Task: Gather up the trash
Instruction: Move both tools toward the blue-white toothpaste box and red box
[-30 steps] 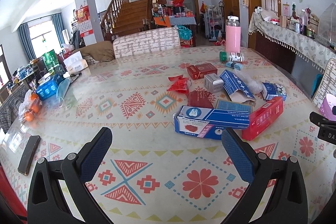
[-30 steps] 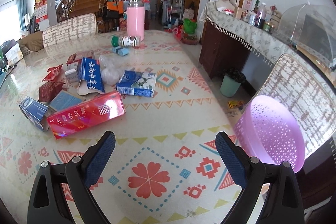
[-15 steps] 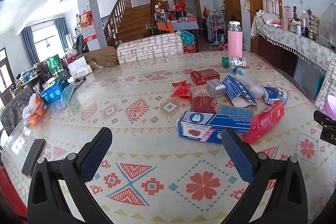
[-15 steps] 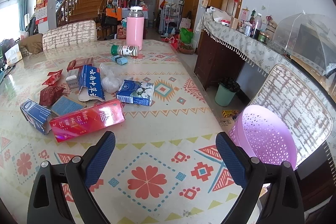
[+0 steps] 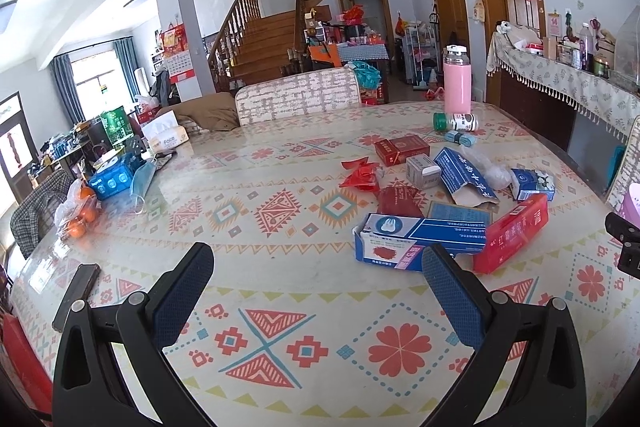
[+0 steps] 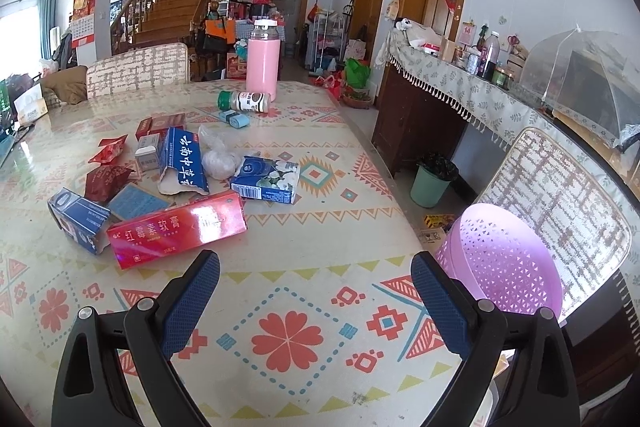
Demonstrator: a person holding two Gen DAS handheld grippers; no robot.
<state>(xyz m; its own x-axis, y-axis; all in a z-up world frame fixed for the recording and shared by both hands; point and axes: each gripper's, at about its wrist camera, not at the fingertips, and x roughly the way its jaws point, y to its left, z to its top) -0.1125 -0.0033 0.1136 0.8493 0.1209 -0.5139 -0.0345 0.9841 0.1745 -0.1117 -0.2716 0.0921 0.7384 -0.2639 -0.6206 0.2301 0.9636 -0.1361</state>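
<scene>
Above the tabletop (image 5: 280, 307), both the left gripper (image 5: 318, 285) and right gripper (image 6: 316, 293) hovered with jaws apart, empty, near scattered boxes (image 6: 178, 229).

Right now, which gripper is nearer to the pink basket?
Right. The right gripper hovers open with the pink basket just beside its right finger; the left gripper sees only the basket's edge at far right.

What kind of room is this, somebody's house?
Most likely a family home's dining area: a wooden staircase, a patterned dining table with chairs, and a cluttered sideboard.
</scene>
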